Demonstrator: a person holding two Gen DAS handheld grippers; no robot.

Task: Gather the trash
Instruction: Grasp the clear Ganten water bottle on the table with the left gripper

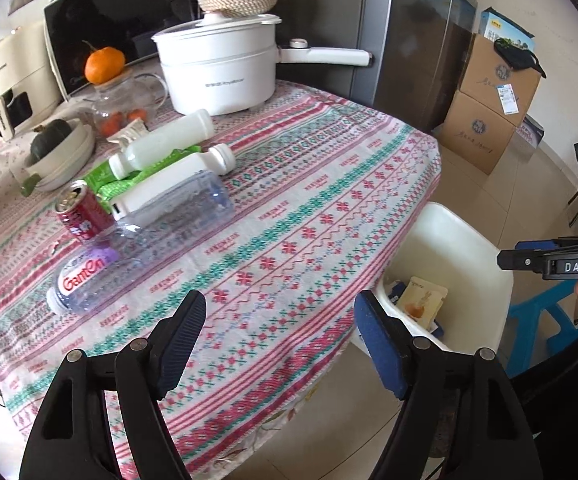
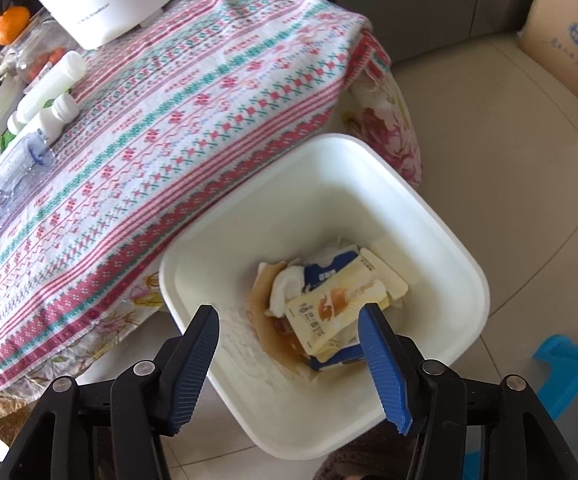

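Blue-padded and spread wide with nothing between its fingers, the right claw (image 2: pixel 289 322) hangs over the white bin (image 2: pixel 441 236), which stands on the tiled floor just beside the corner of the surface (image 2: pixel 193 120). Inside the bin lie a cream carton (image 2: pixel 329 312), crumpled white paper and blue-and-white packaging, over a brown stain on the bottom.

Likewise spread and empty, the left claw (image 1: pixel 281 312) hovers above the near edge of the surface, over its patterned red, teal and white cloth. Trash lies grouped on the far left of that cloth: a clear water bottle (image 1: pixel 101 272) with a red label lying on its side, a larger clear bottle (image 1: pixel 181 208) behind it, a red can (image 1: pixel 83 212) standing upright, two white bottles (image 1: pixel 165 144) lying across a green wrapper (image 1: pixel 109 184). Farther back sit a white electric pot (image 1: pixel 217 68) with a woven basket on its lid, a glass jar topped by an orange (image 1: pixel 105 65), and a bowl holding a dark green squash (image 1: pixel 51 140). Cardboard boxes (image 1: pixel 489 100) are stacked on the floor beyond the bin, and a blue stool (image 2: pixel 569 376) stands beside it.
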